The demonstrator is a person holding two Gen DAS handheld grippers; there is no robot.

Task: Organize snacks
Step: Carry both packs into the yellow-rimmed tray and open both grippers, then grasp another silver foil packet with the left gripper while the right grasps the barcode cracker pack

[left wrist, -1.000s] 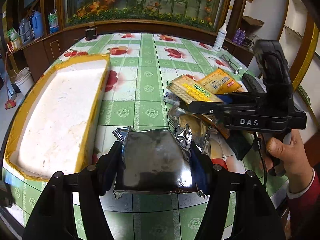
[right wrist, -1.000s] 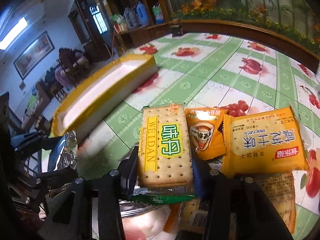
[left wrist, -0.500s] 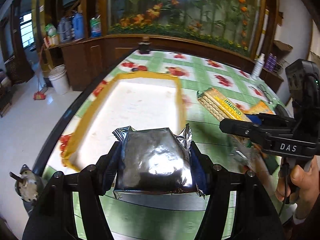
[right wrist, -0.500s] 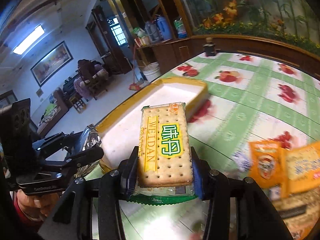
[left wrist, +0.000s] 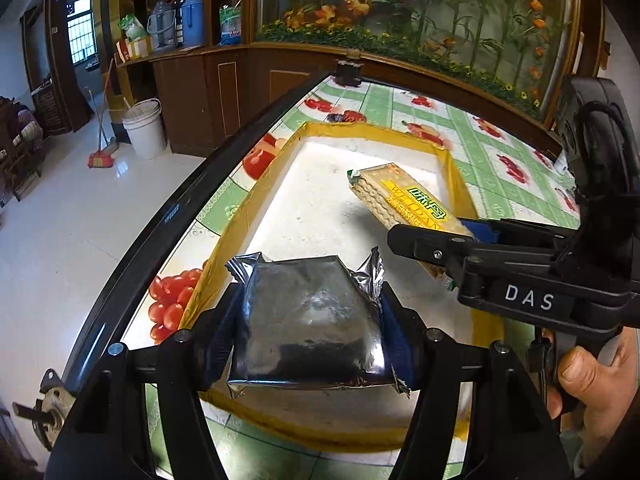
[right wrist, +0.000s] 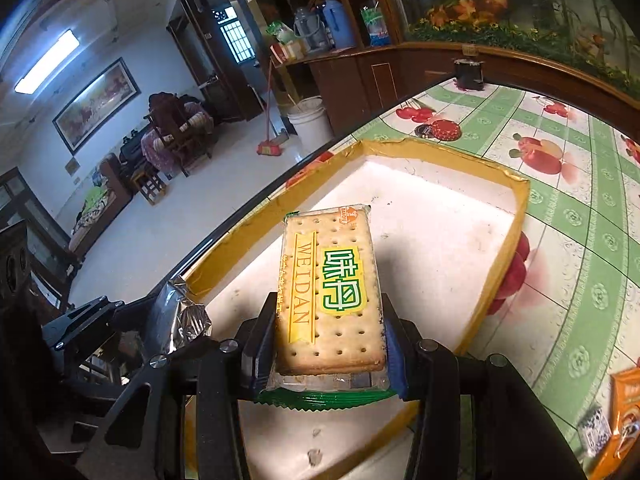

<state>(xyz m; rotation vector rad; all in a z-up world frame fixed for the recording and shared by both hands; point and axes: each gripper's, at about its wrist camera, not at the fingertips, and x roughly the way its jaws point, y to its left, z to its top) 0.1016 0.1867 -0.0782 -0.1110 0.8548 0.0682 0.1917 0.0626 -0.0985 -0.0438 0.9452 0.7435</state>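
Both hand-held grippers have been carried across the worktop (right wrist: 580,240) from the snack pile to the yellow-rimmed white tray (left wrist: 256,208), which a second ago lay off at 9 o'clock in the left wrist view and now fills its centre. The foil packet (left wrist: 308,320) is clamped between the jaws of the left hand-held gripper (left wrist: 308,344) and hangs over the tray's near edge. The Weidan cracker pack (right wrist: 328,292) is gripped flat, label up, by the right hand-held gripper (right wrist: 326,364), over the tray's white floor; in the left wrist view that pack sits at about 2 o'clock from the foil packet, just beside it and apart.

Meaning for the task: two snacks appear ready to be set down in the tray, whose floor shows bare. Release is not yet made. Other packets, an orange one (right wrist: 624,420) among them, are left on the worktop at 4 o'clock in the right wrist view, so much sorting is judged to remain.

Pose: both grippers are pitched steeply downward, side by side, the left one seen at 8 o'clock from the right wrist. A person's hand (left wrist: 592,388) is seen wrapped on the right handle.
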